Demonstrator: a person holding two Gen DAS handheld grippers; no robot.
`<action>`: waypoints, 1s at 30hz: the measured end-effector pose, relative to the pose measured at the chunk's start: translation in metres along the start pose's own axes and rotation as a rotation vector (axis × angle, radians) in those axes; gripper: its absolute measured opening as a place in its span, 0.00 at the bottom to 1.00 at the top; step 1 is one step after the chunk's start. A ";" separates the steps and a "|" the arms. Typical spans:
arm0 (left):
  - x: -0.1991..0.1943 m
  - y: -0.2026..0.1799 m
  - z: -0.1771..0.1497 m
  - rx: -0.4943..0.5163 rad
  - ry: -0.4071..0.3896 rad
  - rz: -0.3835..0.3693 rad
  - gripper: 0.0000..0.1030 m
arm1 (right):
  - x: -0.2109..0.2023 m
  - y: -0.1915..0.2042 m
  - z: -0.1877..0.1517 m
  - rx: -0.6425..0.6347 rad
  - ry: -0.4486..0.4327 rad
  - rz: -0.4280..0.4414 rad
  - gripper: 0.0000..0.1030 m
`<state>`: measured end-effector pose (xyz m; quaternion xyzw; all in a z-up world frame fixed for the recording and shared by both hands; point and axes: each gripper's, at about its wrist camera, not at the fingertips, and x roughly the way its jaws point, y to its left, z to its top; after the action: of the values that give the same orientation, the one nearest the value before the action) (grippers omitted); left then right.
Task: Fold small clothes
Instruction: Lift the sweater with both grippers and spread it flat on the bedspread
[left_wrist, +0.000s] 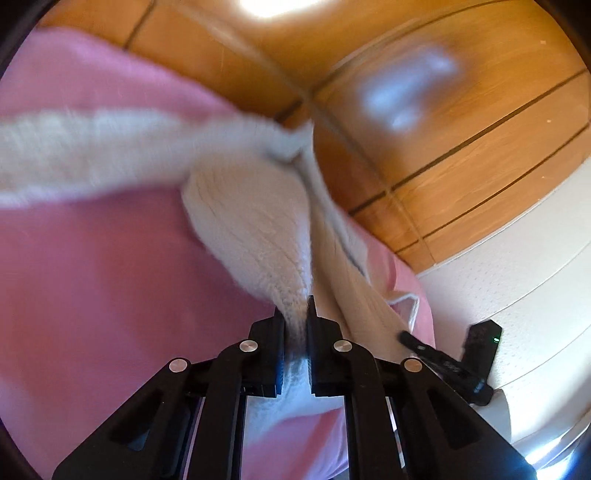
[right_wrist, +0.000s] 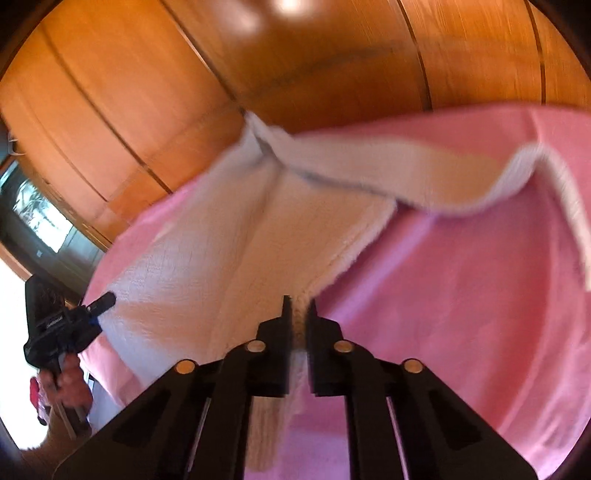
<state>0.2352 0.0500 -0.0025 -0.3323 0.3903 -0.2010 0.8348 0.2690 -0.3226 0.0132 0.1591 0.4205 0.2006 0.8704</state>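
A small cream knitted garment (left_wrist: 255, 225) is held up above a pink cloth (left_wrist: 96, 273). My left gripper (left_wrist: 298, 314) is shut on one edge of it. My right gripper (right_wrist: 300, 314) is shut on another edge of the same garment (right_wrist: 207, 258). The knit hangs stretched between the two grippers, with a long strip (right_wrist: 388, 177) trailing sideways, blurred by motion. The right gripper also shows in the left wrist view (left_wrist: 406, 338), and the left gripper shows at the left of the right wrist view (right_wrist: 107, 300), each pinching the garment.
The pink cloth (right_wrist: 461, 295) covers the surface under the garment. Wooden floor boards (left_wrist: 461, 155) lie beyond it. A white textured piece of furniture (left_wrist: 524, 295) stands at the right. A dark window or glass door (right_wrist: 33, 218) is at the far left.
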 end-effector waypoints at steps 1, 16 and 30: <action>-0.017 0.000 0.002 0.013 -0.019 0.006 0.08 | -0.012 0.006 0.003 -0.018 -0.029 0.002 0.05; -0.069 0.066 -0.078 0.028 0.158 0.296 0.10 | -0.012 -0.037 -0.126 0.106 0.177 -0.144 0.05; -0.037 0.122 -0.053 -0.210 0.068 0.150 0.66 | 0.071 0.053 -0.070 -0.143 0.043 -0.151 0.62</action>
<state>0.1798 0.1362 -0.0949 -0.3807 0.4608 -0.1074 0.7945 0.2422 -0.2344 -0.0522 0.0602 0.4346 0.1670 0.8830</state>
